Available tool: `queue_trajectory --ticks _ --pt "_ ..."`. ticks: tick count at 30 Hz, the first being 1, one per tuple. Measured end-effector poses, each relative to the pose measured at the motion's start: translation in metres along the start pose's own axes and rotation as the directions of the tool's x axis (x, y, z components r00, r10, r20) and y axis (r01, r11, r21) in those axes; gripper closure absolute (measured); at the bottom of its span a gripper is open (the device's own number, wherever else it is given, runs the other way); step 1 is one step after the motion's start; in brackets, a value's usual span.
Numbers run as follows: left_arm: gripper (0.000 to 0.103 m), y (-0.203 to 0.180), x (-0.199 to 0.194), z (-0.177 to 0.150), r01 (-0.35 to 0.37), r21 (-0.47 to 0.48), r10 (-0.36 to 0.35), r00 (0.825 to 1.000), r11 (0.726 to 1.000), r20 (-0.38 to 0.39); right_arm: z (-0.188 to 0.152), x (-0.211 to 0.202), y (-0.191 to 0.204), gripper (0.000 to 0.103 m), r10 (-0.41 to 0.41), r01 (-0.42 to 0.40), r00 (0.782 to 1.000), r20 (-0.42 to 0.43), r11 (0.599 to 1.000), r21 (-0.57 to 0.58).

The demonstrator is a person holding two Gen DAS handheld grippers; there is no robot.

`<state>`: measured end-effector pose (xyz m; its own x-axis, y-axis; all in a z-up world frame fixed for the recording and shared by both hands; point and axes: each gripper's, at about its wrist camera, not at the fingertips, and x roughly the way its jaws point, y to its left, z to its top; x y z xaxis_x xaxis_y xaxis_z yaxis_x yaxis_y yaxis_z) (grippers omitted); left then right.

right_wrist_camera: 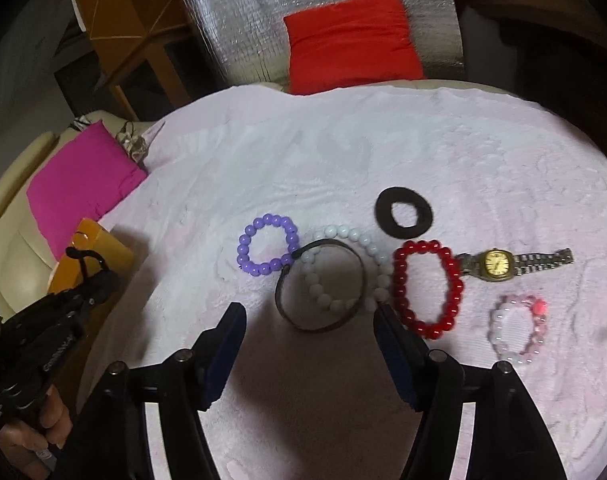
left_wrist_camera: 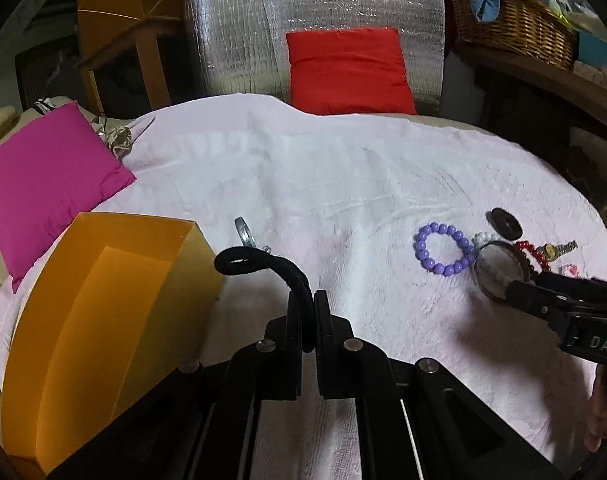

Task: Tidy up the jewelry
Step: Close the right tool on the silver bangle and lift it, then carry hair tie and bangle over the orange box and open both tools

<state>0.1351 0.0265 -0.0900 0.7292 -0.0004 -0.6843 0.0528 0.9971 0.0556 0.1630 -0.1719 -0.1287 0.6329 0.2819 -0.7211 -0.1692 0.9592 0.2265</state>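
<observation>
Jewelry is laid out on a pale pink towel [right_wrist_camera: 343, 152]: purple bead bracelet [right_wrist_camera: 267, 245], white bead bracelet [right_wrist_camera: 349, 268] with a dark metal bangle [right_wrist_camera: 321, 286] lying over it, red bead bracelet [right_wrist_camera: 427, 288], gold-faced watch [right_wrist_camera: 495, 265], pink bead bracelet [right_wrist_camera: 519, 328], flat black ring [right_wrist_camera: 403, 212] further back. Right claw [right_wrist_camera: 309, 346] is spread wide with nothing between the pads, just short of the bangle, which sits centred ahead of the gap; right finger's tip is right next to the white and red beads. Left claw [left_wrist_camera: 307, 300] is clamped on a black hair tie [left_wrist_camera: 259, 264], loop sticking out forward, just beside the open orange box [left_wrist_camera: 103, 300] at the towel's left edge. Silver ring [left_wrist_camera: 243, 232] lies on the towel beyond the tie.
</observation>
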Motion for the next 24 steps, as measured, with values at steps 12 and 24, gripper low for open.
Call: queue_trajectory --ticks 12,24 --pt "0.097 -0.001 0.007 -0.007 0.033 0.008 -0.033 0.999 0.999 -0.039 0.001 0.034 0.028 0.025 -0.230 0.230 0.973 0.022 0.962 -0.149" --pt "0.097 -0.003 -0.003 -0.007 0.032 0.008 -0.032 0.999 0.999 -0.012 -0.003 0.009 0.009 0.040 -0.177 0.180 0.984 0.037 0.980 -0.089"
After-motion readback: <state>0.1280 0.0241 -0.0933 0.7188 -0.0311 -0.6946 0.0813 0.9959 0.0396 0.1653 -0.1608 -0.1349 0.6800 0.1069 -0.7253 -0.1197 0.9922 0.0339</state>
